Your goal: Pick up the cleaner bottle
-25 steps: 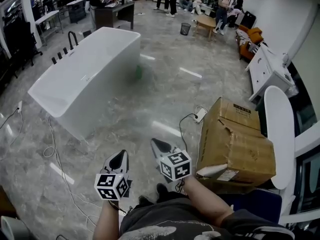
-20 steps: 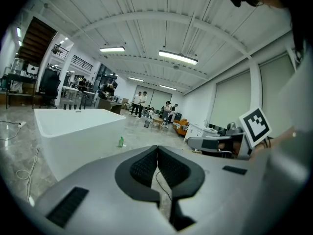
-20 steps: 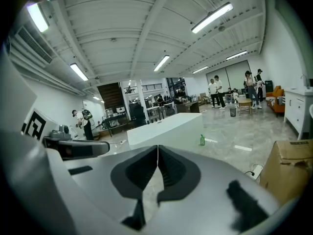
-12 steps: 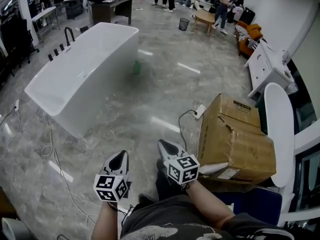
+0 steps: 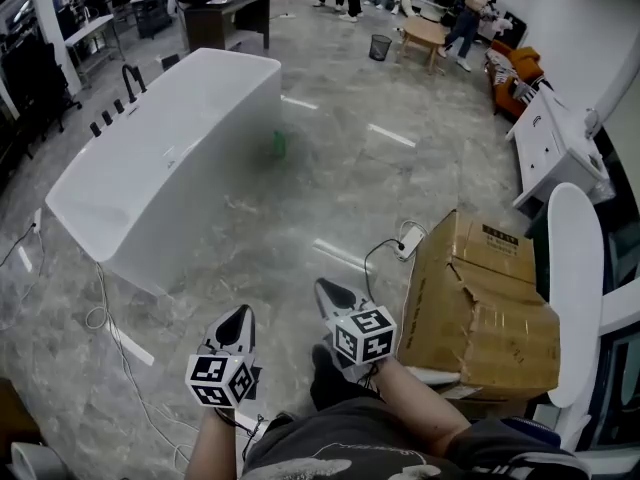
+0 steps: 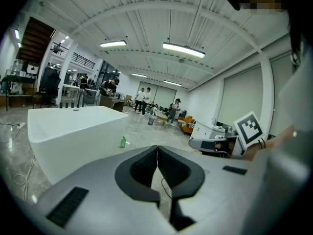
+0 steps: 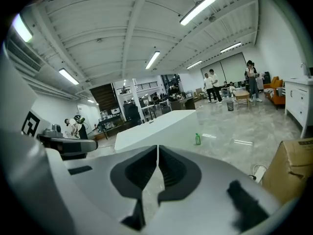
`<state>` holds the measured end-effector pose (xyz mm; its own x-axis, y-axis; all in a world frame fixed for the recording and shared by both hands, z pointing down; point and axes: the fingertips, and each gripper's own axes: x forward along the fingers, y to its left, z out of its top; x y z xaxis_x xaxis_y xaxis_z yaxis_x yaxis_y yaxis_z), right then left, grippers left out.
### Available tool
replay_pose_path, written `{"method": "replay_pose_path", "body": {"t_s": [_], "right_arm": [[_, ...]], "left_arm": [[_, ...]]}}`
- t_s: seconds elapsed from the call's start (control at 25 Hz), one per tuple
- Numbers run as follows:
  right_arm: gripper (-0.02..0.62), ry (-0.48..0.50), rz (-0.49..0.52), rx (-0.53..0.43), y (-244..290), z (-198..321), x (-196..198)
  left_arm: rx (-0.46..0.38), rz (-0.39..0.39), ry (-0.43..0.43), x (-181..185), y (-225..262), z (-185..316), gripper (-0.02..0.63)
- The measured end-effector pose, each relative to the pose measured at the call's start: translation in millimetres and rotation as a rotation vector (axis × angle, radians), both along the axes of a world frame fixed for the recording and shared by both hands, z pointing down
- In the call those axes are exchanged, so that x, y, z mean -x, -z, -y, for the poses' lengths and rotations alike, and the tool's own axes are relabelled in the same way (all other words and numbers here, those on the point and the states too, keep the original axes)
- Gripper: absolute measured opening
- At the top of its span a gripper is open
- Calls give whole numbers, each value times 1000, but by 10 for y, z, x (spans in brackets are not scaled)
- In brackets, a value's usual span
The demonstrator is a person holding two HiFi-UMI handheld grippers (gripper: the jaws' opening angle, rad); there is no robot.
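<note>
My left tongs (image 5: 238, 316) and right tongs (image 5: 322, 290) are both clenched with nothing between the pads, held low in front of me and aimed across the floor. The green cleaner bottle (image 5: 279, 146) stands upright on the floor just beside the white bathtub (image 5: 170, 158), well apart from both tips. To do this well, I judge I must walk closer, spread one pair before arriving, come in level at the bottle's body and squeeze below the cap so it doesn't tip. The polished marble floor (image 5: 330, 183) looks slick. A power strip (image 5: 407, 236) and its cable lie by the cardboard box (image 5: 485, 303), so I'd step wide. People gather at the hall's far end.
</note>
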<state>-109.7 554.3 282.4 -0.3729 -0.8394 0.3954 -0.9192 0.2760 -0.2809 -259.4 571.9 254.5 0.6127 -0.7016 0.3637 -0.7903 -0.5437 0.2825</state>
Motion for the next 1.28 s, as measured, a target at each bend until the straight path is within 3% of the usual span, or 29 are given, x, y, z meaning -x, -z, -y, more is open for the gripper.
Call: {"method": "replay_pose_path", "body": {"t_s": [0.36,0.68,0.96,1.28], "right_arm": [[26,27,21,45,-136,774,-629],[27,57,57,55,-219,1193,-1011],[26,90,58,43,-268,1410,-1032],[26,34,59,58,-345,1700,-1178]], "left_arm": [[13,35,66,-514,-57,815,14],[-38,78,118,-791,31,1276,15],[-36,89,146,-793,-20,1501,15],[-45,68,114,-902,-98,1934,15]]}}
